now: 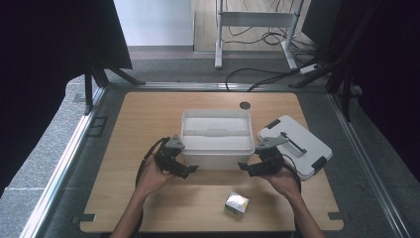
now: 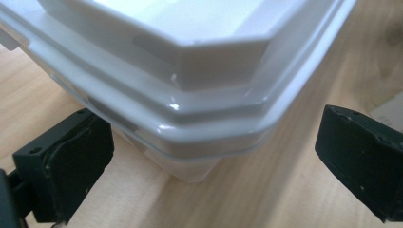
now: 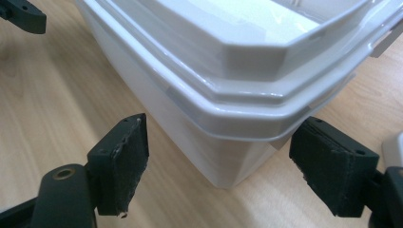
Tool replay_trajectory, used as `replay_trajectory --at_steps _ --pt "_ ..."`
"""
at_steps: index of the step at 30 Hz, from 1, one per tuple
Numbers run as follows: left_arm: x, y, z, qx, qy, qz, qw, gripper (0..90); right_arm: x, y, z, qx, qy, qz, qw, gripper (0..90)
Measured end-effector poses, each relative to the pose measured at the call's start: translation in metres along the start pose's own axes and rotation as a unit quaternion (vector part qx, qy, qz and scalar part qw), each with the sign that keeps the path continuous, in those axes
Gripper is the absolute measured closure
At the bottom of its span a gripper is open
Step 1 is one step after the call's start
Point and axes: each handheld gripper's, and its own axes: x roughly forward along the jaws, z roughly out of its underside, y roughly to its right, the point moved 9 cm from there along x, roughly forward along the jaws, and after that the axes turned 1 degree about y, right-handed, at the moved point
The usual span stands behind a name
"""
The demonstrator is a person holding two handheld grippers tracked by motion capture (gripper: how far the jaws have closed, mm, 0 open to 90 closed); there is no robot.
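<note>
Both your black two-jaw grippers at the box corners

Left gripper (image 1: 192,169) and right gripper (image 1: 241,166) gape open, each straddling a near corner of the white rectangular plastic box (image 1: 216,148).

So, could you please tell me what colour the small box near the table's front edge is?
Shiny silver; the small box shows best in the high view.

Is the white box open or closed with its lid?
Open: the white box has no cover; its lid lies beside it on the table.

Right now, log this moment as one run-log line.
left gripper: open at white box near-left corner | right gripper: open at near-right corner | lid: off, right of box
</note>
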Motion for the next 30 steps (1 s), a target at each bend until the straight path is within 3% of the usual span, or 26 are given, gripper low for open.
replay_trajectory --at_steps 8,12,16,22,26,29,30 --pt "-0.009 0.024 0.010 0.002 0.000 0.007 1.0000 0.0 -0.016 -0.016 0.013 -0.002 0.003 -0.008 1.0000 21.7" --pt "-0.011 0.027 0.010 0.000 0.001 0.008 1.0000 0.0 -0.017 -0.017 0.014 -0.002 0.004 -0.010 0.9999 22.3" --pt "-0.014 0.026 0.011 0.013 -0.003 0.013 0.9998 0.0 -0.019 -0.016 0.014 -0.003 0.009 -0.014 0.9999 22.8" --pt "-0.023 0.010 0.027 0.019 -0.026 -0.002 0.9995 0.0 -0.030 -0.015 0.022 -0.017 0.006 -0.003 0.9998 14.6" --pt "-0.033 -0.003 0.037 0.008 -0.026 -0.004 0.9996 0.0 -0.033 -0.011 0.030 -0.010 0.005 0.002 0.9999 13.0" --pt "-0.045 -0.020 0.041 0.007 -0.029 -0.022 0.9993 0.0 -0.037 -0.005 0.044 0.001 -0.002 0.016 0.9999 12.8" --pt "-0.045 -0.020 0.041 0.007 -0.029 -0.022 0.9993 0.0 -0.038 -0.004 0.048 0.004 -0.004 0.018 0.9998 12.7"
